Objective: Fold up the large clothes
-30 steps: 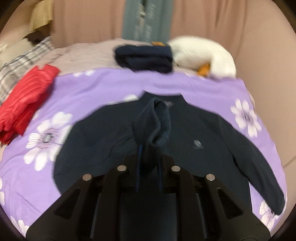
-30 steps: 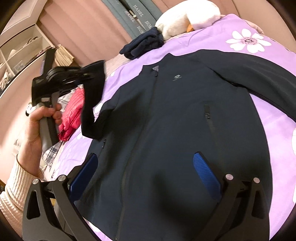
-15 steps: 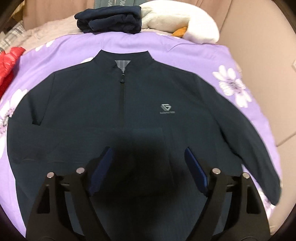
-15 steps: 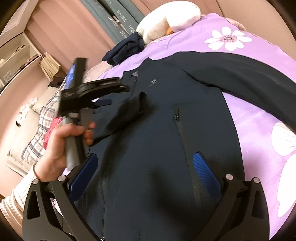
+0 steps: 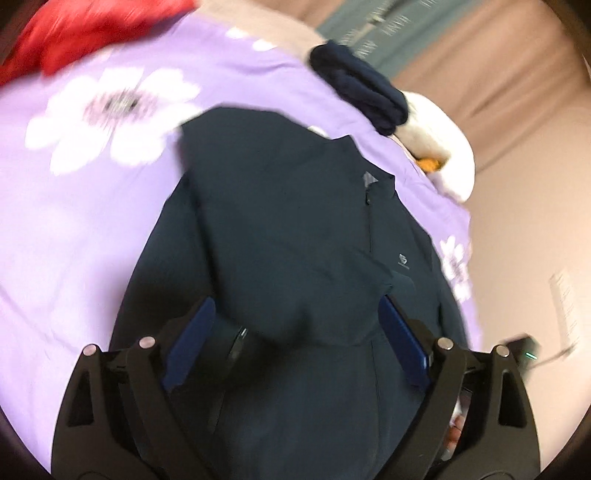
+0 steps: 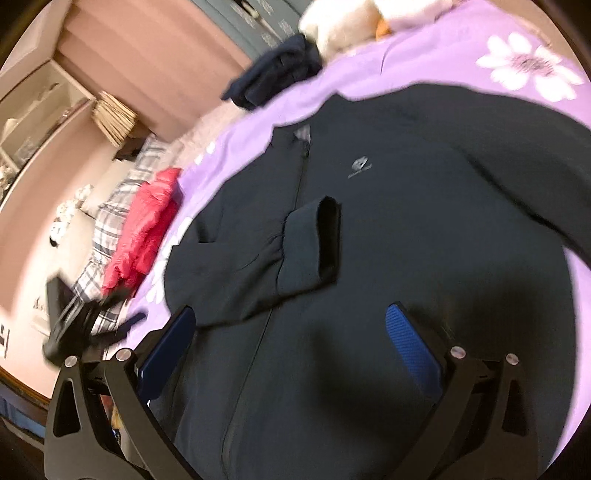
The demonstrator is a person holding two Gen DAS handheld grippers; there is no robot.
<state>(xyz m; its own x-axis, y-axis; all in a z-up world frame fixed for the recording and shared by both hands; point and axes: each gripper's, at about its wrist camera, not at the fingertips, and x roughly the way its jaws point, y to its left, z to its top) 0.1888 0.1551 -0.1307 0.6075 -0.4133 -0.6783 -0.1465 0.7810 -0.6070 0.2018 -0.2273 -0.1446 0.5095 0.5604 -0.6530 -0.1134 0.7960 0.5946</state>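
A dark navy zip jacket (image 6: 406, 229) lies face up on the purple flowered bedspread (image 6: 424, 70). Its left sleeve (image 6: 288, 251) is folded across the chest, cuff near the zip. The other sleeve (image 6: 517, 122) still stretches out to the side. In the left wrist view the jacket (image 5: 303, 236) fills the middle, the folded sleeve lying over it. My left gripper (image 5: 295, 343) is open and empty just above the jacket. My right gripper (image 6: 291, 347) is open and empty over the jacket's lower part. The left gripper also shows blurred at the left of the right wrist view (image 6: 74, 325).
A folded dark garment (image 6: 277, 74) and a white plush toy (image 6: 343, 22) lie at the far end of the bed. A red garment (image 6: 144, 229) rests on a plaid cloth (image 6: 96, 258) at the left. Shelves (image 6: 33, 118) stand by the wall.
My left gripper opened and let go of the sleeve cuff, which now lies across the jacket's chest. The left gripper then drew back to the left. The right gripper stayed open.
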